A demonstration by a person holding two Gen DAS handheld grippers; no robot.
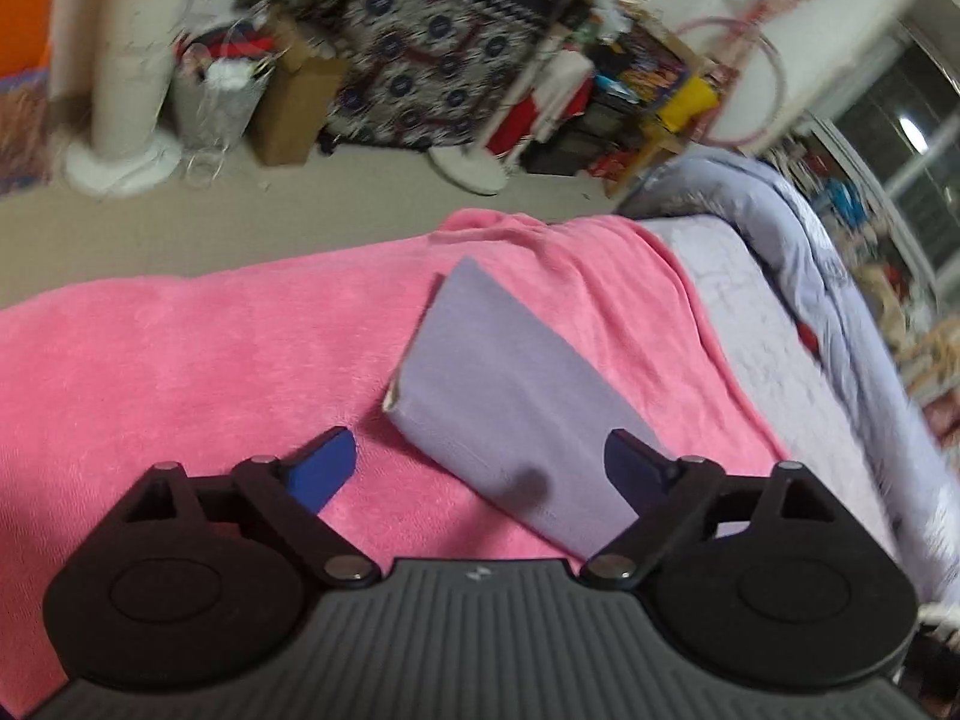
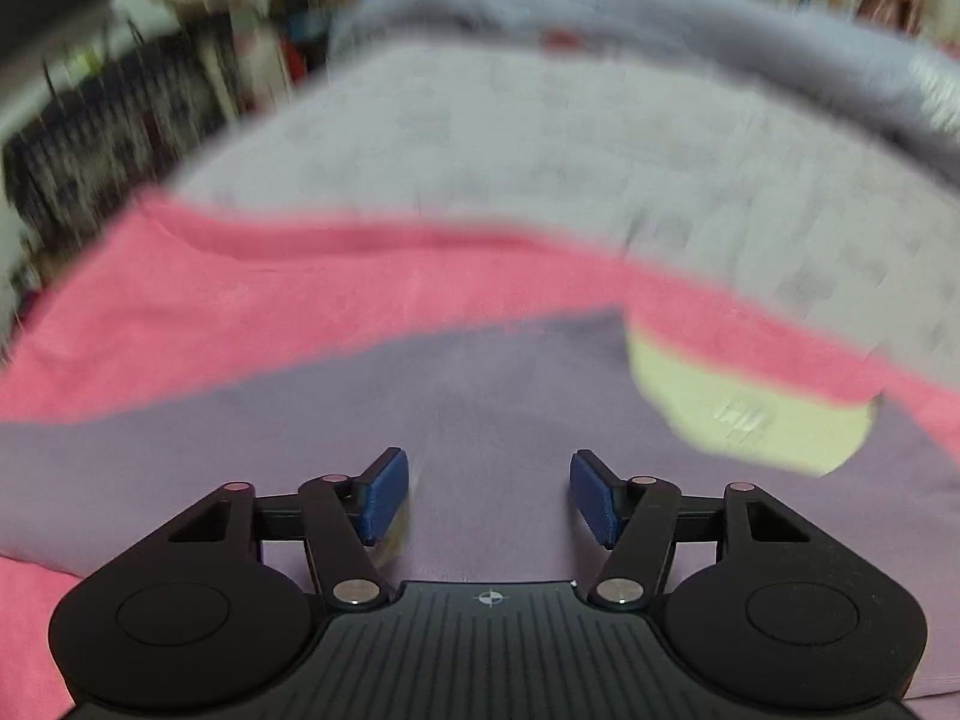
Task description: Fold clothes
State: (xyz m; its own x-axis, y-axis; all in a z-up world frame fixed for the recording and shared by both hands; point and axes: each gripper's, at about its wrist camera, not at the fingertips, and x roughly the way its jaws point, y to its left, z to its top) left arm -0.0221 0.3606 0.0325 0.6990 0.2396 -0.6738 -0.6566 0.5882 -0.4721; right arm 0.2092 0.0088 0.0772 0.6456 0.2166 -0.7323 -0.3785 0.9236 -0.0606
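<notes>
Folded lavender garment (image 1: 510, 396) lies flat on the pink blanket (image 1: 180, 372) covering the bed, a neat long rectangle pointing away toward the blanket's far edge. Left gripper (image 1: 483, 468) hangs above its near end, blue pads spread wide, nothing between them, one pad over the blanket and the other over the cloth. Right gripper (image 2: 489, 495) is also spread wide and empty, low over the same lavender garment (image 2: 420, 420), with a pale yellow patch (image 2: 750, 414) on the fabric ahead to the right (view badly motion-blurred); grey quilt (image 2: 540, 150) beyond the blanket.
</notes>
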